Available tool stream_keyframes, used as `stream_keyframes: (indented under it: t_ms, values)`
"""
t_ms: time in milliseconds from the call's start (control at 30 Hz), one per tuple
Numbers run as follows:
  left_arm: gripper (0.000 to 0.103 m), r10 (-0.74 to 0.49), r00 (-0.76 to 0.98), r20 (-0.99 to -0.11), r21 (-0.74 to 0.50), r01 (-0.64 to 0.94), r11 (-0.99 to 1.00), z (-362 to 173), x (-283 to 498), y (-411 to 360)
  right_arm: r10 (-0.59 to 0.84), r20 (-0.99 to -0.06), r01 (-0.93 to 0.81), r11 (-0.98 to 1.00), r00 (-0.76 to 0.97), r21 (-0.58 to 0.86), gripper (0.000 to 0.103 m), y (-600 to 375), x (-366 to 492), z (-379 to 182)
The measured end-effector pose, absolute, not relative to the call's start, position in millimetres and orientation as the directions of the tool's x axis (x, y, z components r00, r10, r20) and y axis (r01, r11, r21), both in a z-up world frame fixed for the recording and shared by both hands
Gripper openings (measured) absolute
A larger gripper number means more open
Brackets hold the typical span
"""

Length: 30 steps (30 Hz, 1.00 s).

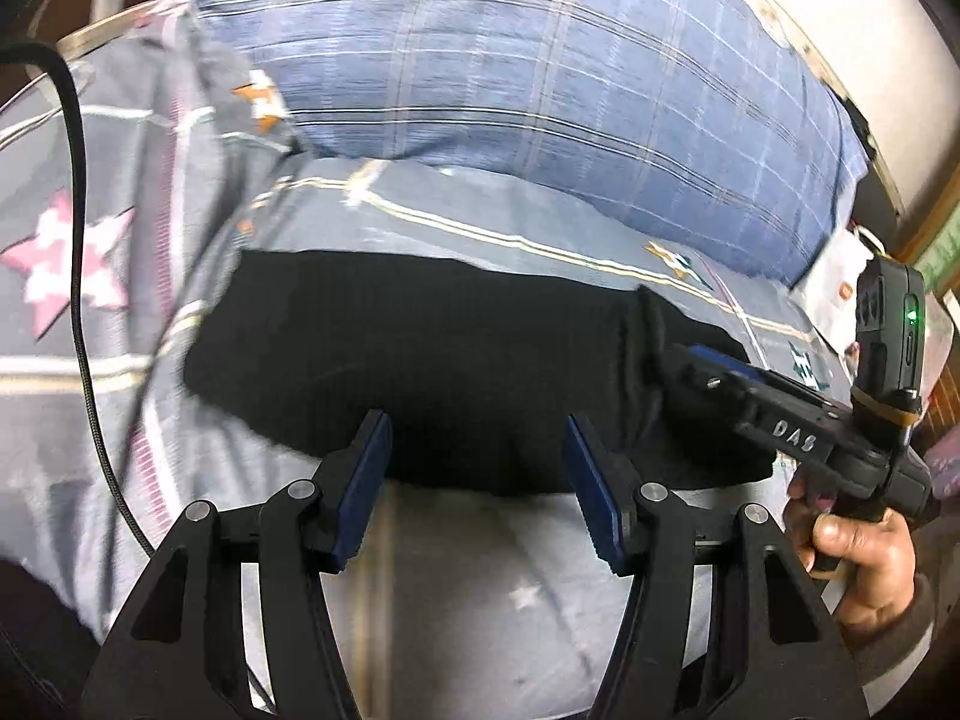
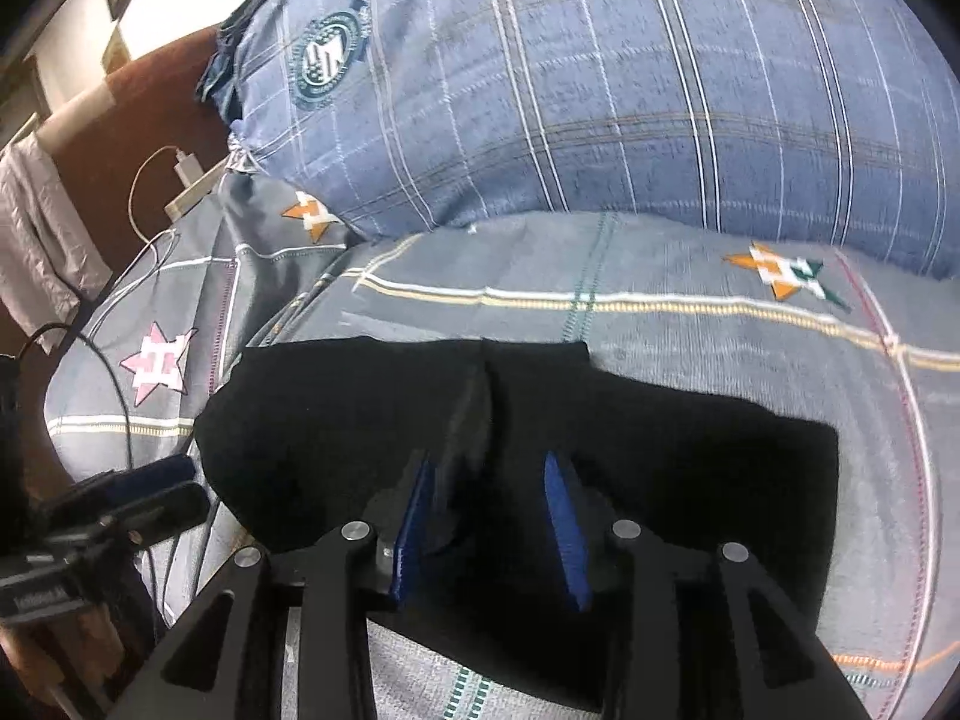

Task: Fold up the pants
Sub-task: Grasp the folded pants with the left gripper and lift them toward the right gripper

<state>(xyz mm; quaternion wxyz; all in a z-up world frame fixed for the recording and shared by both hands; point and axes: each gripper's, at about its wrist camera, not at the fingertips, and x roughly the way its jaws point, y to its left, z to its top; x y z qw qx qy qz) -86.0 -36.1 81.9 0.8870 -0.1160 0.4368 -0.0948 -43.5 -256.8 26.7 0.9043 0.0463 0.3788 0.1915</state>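
While both grippers' jaws gape over black pants [image 1: 420, 360], right gripper [image 1: 684, 360] reads "DAS".

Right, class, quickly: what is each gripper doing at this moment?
Left gripper: open, holding nothing, at the black pants' near edge.
Right gripper: open over the pants.
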Motion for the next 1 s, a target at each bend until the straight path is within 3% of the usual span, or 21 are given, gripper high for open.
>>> stream_keyframes:
  t_ms: [367, 900, 1000]
  values:
    - [0.065, -0.287, 0.599, -0.747, -0.433, -0.111, 0.895, 58, -102, 31, 0.49, -0.665, -0.43, 0.861, 0.564, 0.27, 0.042, -208, -33, 27]
    - [0.065, -0.374, 0.595, -0.711, -0.543, -0.127, 0.83, 30, -83, 36, 0.561, -0.705, -0.624, 0.751, 0.434, 0.213, 0.049, -123, 14, 37]
    - [0.07, -0.406, 0.577, -0.708, -0.577, -0.142, 0.805, 23, -78, 37, 0.56, -0.721, -0.662, 0.725, 0.408, 0.188, 0.049, -102, 24, 35]
